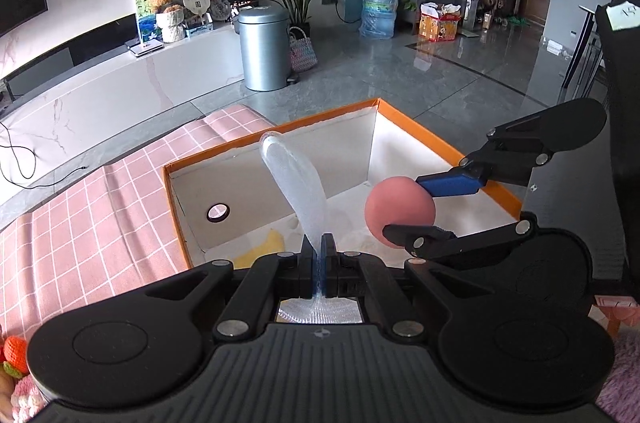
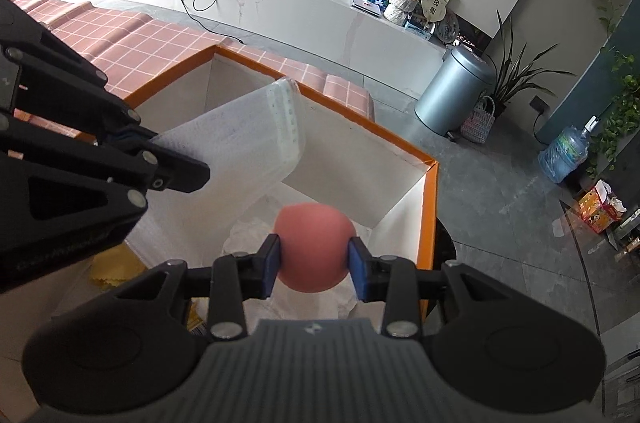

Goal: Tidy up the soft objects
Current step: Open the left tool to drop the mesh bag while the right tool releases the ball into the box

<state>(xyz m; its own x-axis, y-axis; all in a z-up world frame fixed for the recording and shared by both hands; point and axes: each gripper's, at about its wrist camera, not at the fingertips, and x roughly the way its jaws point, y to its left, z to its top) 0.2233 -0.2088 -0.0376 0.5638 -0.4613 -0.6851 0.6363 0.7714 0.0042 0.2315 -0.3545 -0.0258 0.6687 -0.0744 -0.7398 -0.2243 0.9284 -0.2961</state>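
Over the orange-rimmed white cardboard box point(image 1: 448, 147): left gripper point(image 1: 319, 255) pinched on translucent white foam sheet point(image 1: 294, 183); right gripper point(image 2: 314, 263) clamped on round pink soft ball point(image 2: 314, 247)

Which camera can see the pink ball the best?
The right wrist view: the pink ball sits in the middle, squeezed by the right gripper. The left wrist view shows it off to the side, partly hidden by that gripper's fingers.

Soft daylight, glossy floor point(image 1: 400, 79) glare, sharp focus, fisheye-bent edges
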